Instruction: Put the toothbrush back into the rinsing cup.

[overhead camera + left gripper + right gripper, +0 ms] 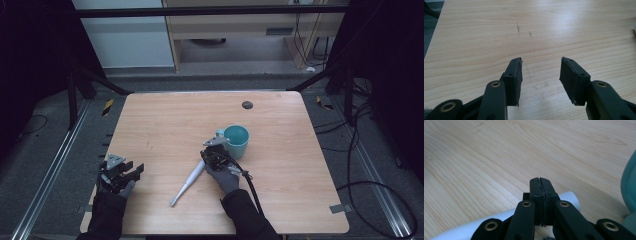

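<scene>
A: Where is the right gripper (218,145) now?
B: Near the middle of the wooden table (165,120), just beside the teal cup (236,140). Its jaws are pressed together with nothing between them; in the right gripper view the pads meet flat.
A: And the white thing?
B: A long white tapered tool (188,183), perhaps an electric toothbrush handle, though I cannot tell for sure. It lies flat on the table, slanting from the person's side up towards the cup. Its thick end (570,196) passes under the closed jaws, so the gripper sits over it rather than on it.
A: Why there?
B: My guess: it is lined up above the thick end, the easiest part to take hold of.
A: The left gripper (134,172)?
B: Parked near the table's left front edge, jaws spread wide over bare wood, well apart from both things, likely waiting.
</scene>
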A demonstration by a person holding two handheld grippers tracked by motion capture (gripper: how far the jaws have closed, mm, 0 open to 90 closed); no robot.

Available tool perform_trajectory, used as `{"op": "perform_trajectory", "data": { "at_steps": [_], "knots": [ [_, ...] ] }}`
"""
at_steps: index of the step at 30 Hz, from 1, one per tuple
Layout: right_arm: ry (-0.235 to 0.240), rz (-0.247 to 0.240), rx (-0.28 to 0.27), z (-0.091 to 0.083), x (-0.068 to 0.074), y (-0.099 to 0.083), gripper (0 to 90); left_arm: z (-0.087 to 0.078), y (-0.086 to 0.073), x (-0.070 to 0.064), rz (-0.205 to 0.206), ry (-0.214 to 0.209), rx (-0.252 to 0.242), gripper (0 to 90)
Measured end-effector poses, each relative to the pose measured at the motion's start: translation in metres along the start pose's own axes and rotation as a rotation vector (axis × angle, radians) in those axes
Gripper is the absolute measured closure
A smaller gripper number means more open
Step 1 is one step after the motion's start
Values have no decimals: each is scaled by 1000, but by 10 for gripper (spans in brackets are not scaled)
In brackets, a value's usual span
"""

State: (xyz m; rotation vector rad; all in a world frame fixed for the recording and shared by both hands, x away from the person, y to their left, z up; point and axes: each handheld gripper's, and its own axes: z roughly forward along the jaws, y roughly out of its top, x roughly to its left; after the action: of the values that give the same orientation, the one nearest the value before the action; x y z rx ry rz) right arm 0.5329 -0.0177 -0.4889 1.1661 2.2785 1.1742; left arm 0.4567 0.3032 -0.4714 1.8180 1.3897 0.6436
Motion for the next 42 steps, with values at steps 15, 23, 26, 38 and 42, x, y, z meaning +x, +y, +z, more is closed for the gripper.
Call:
{"op": "perform_trajectory", "data": {
  "at_steps": [15,23,26,38,42],
  "knots": [
    [-17,-8,35,-14,0,-11,891,0,0,0,-3,1,0,520],
    [-15,-23,47,-24,0,-17,888,0,0,0,-3,3,1,523],
    [-18,-32,53,-27,1,-20,886,-1,0,0,-2,3,1,525],
    [8,-46,66,-40,8,-28,883,-1,0,-1,1,1,3,525],
    [22,-41,66,-43,11,-33,884,-1,0,-2,1,0,4,525]
  ]
}}
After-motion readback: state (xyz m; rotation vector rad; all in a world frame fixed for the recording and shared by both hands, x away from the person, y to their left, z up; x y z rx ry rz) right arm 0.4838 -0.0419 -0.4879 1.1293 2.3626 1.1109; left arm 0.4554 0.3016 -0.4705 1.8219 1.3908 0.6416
